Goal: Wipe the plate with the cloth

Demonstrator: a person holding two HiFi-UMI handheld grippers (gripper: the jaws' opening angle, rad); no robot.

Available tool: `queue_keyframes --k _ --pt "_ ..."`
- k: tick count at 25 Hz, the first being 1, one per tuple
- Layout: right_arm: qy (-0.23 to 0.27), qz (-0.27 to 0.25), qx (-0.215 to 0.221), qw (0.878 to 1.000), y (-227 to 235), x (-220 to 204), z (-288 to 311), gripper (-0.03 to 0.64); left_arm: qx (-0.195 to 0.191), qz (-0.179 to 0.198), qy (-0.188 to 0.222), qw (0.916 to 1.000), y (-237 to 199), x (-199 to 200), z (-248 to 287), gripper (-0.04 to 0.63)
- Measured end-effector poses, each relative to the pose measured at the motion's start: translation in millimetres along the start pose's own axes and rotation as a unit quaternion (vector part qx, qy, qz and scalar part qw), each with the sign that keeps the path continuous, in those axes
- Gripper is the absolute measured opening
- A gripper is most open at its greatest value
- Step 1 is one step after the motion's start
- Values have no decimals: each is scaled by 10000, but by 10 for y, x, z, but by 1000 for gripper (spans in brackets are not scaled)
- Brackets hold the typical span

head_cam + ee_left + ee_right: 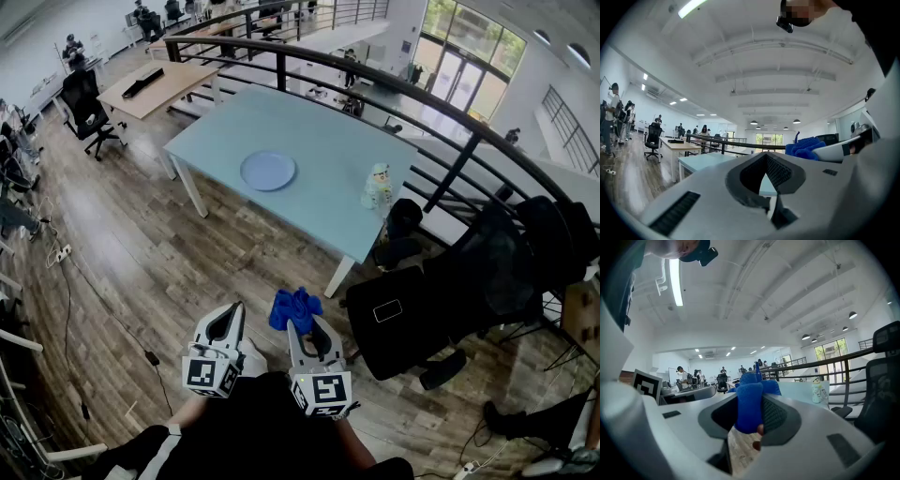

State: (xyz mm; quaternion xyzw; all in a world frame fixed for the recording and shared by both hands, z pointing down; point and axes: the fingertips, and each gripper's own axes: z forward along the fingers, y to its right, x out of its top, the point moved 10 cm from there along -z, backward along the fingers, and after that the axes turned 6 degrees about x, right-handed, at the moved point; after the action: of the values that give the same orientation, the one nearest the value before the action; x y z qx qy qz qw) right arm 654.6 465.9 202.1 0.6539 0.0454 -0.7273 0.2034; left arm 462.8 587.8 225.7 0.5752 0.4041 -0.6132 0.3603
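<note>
A round pale-blue plate (267, 171) lies on the light-blue table (319, 202), far ahead of both grippers. My right gripper (302, 323) is shut on a bunched blue cloth (294, 307), held low over the wooden floor, well short of the table. In the right gripper view the cloth (750, 404) stands up between the jaws of the right gripper (753, 397). My left gripper (232, 310) hangs beside it on the left, shut with nothing in it. In the left gripper view, the left gripper (766, 157) has its jaws meeting, and the cloth (805, 146) shows to the right.
A small white snowman-shaped figure (378, 186) stands near the table's right edge. A black office chair (441, 300) sits to the right, between me and the table's corner. A curved black railing (394, 89) runs behind the table. More desks and people are far back on the left.
</note>
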Motion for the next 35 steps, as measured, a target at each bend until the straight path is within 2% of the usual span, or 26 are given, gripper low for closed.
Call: queue_keyframes --k 15,20,27,35 --pt "-121 -13 97 9999 4 -28 59 118 6 26 -38 10000 2 -37 34 2" --pt "-16 50 158 9999 5 -7 139 118 77 -42 -53 9999 -67 -34 77 2" --pt "-121 -48 6 9999 -47 64 425 118 70 -74 -60 9999 -357 -21 257 2" --pt "-72 15 -128 9999 -98 148 969 118 -45 -115 -9 9999 -775 64 748 2"
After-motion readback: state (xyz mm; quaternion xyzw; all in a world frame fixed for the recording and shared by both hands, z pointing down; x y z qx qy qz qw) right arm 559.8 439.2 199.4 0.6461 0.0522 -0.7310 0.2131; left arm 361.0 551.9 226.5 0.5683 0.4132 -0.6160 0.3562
